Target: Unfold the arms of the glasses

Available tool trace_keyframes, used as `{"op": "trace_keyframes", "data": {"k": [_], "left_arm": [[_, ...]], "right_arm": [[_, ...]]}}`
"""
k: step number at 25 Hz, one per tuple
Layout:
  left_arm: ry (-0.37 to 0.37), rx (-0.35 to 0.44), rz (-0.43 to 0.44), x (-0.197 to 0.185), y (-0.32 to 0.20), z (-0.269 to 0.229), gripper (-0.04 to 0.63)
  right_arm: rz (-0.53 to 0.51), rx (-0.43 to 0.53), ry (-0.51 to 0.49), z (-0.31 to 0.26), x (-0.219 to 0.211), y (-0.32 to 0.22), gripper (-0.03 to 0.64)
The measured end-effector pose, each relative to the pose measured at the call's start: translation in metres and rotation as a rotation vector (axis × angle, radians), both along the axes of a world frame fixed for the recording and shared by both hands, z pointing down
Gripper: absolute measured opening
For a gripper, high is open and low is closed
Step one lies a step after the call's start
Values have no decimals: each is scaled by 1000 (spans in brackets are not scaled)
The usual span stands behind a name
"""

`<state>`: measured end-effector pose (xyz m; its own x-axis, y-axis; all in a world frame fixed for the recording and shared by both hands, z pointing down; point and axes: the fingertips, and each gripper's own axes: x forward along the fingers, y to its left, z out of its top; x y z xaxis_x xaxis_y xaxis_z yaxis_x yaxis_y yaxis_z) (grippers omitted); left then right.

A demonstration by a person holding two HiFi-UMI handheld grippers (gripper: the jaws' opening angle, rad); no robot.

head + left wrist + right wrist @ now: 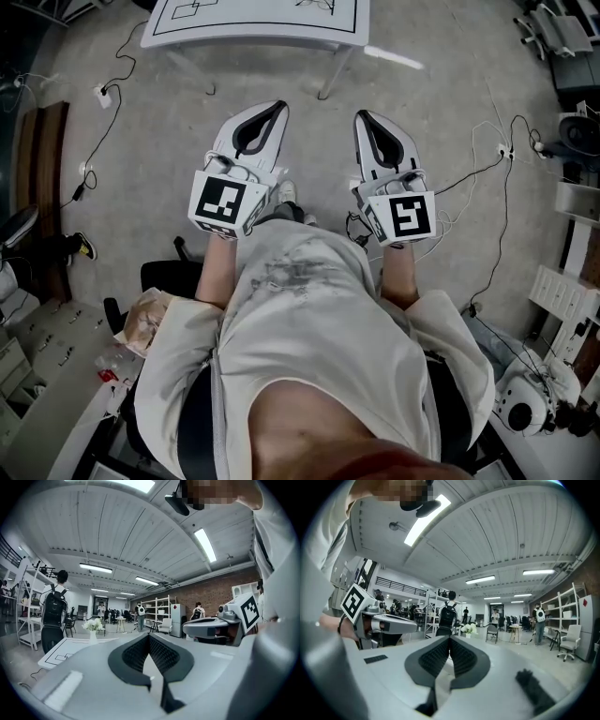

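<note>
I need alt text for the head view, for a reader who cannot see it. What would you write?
Seen from above, a person holds the left gripper and right gripper side by side, both shut and empty, pointing toward a white table across a grey floor with loose cables.

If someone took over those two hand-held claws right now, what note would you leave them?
The left gripper is shut and empty.
The right gripper is shut and empty too.
Both are held level, pointing toward the white table ahead.
The glasses show in no view.
Nothing of the job is visibly done; left: find the glasses and unfold both arms.
</note>
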<state>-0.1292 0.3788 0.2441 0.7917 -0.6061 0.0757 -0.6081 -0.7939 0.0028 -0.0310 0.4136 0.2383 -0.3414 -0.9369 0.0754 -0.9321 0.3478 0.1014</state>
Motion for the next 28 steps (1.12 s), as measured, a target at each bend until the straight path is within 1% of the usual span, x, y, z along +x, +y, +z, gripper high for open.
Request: {"op": "trace_keyframes", "data": {"k": [6,11,16,23,28], "left_arm": [[6,8,34,-8,-37,-4,9],[15,15,63,-10,-53,-7,9],[22,12,80,-7,-64,-6,9],[21,4,72,-1,-87,-2,9],[15,-5,55,7,-113,3,9]], "right_arm": [[30,0,12,-2,-11,-34,17],[61,5,13,-3,-14,-48,17],[63,1,20,-4,-14,-60,17],[45,1,22,-3,-10,-87,17],[38,-4,22,3,1,-114,17]]}}
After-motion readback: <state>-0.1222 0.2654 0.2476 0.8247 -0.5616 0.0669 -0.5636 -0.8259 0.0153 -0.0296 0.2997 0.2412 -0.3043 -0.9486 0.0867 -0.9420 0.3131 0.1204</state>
